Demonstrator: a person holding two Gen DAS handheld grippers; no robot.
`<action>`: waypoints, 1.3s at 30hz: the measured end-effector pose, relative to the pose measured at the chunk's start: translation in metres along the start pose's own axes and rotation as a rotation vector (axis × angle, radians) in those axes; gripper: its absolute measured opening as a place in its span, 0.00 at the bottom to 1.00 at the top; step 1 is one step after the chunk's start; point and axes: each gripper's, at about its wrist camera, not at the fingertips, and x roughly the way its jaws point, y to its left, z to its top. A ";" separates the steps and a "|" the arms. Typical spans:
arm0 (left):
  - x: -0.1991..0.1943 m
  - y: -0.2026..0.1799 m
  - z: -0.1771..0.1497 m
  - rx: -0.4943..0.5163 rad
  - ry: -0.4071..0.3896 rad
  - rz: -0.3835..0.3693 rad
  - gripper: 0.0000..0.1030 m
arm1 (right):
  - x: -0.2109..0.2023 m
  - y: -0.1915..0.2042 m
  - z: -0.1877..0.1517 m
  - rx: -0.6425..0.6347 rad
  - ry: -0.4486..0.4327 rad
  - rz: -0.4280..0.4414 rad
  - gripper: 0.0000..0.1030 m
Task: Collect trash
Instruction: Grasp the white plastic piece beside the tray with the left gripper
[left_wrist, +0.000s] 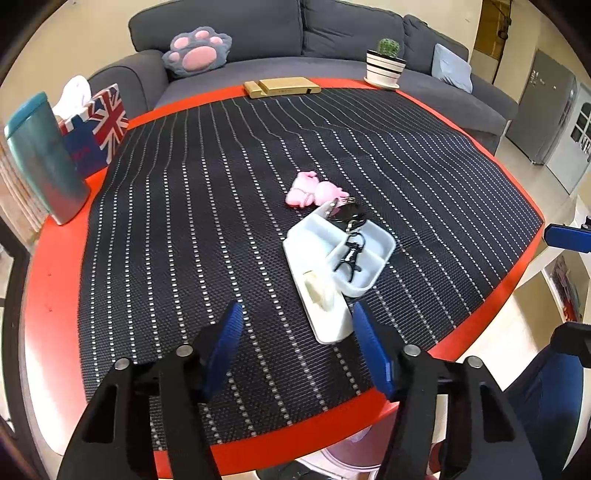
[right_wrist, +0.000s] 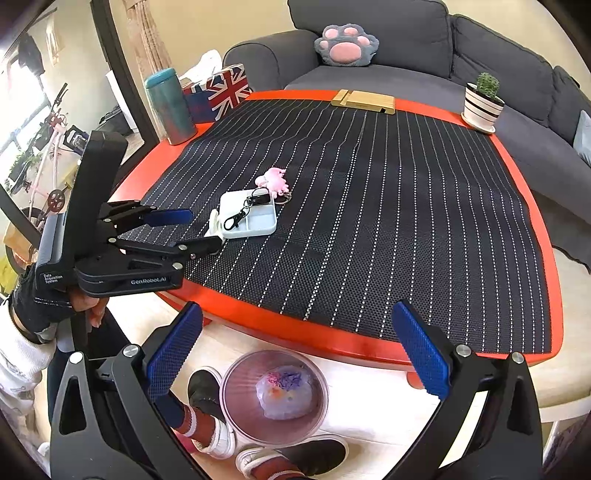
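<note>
left gripper (left_wrist: 297, 325): jaws wide, empty, near white divided tray (left_wrist: 373, 254) | crumpled wrapper (left_wrist: 319, 290) lies in tray | right gripper (right_wrist: 297, 354): wide, empty, above bin (right_wrist: 236, 398) holding trash

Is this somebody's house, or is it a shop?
Most likely a home living room. A grey sofa with a paw-shaped cushion sits behind a low red table, which holds a Union Jack tissue box and a small potted cactus.
</note>
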 end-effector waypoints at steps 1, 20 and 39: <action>0.000 0.002 0.000 -0.004 -0.001 -0.001 0.57 | 0.001 0.001 0.000 -0.001 0.001 -0.001 0.97; 0.002 0.001 0.006 0.037 0.002 -0.010 0.22 | 0.005 0.006 0.005 -0.015 0.009 -0.003 0.97; -0.050 0.027 0.021 0.016 -0.076 -0.032 0.22 | 0.034 0.014 0.069 -0.013 0.032 0.035 0.97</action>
